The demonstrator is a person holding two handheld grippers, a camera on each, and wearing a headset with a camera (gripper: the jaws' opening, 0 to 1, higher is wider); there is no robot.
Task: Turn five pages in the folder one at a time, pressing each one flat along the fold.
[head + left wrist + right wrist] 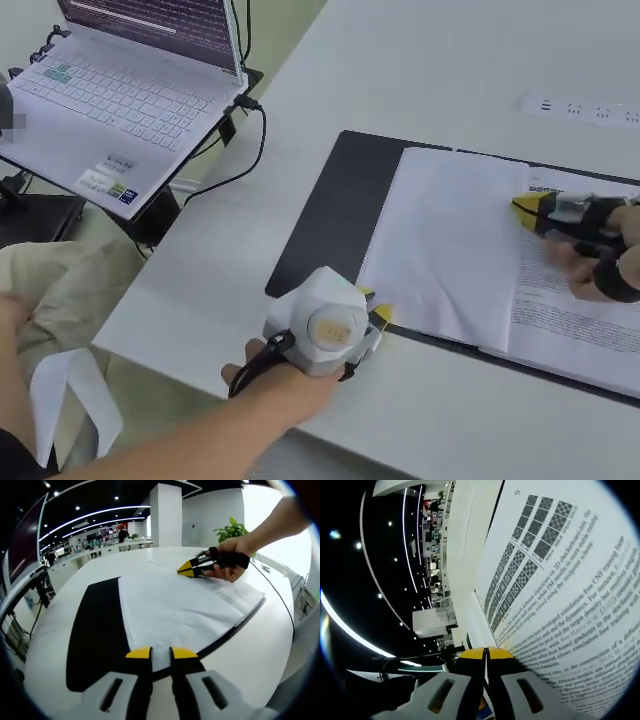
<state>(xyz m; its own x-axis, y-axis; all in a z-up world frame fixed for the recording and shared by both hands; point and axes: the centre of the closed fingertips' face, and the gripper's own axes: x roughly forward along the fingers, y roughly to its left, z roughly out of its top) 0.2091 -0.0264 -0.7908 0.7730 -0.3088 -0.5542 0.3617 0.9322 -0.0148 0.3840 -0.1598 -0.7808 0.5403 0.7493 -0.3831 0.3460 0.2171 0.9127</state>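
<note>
— Folder (330,200) is open on the surface (440,70), so how far along are you?
— Can't count your turned pages tbh. Your right claw (528,208) is closed, pressing the printed page (560,320) near the fold. Your left claw (161,653) sits at the blank page (450,240) edge, grip unclear. Turns probably remain.

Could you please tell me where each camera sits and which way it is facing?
Head view: on the headset, looking down at the open folder on the white table; a forearm, the left gripper and the right gripper show.
Left gripper view: on the left gripper, jaws slightly apart, looking across the turned page toward the right gripper and its hand.
Right gripper view: on the right gripper, jaws shut, close above the printed page.
Shared: head and left gripper views both show the right gripper by the fold.
</note>
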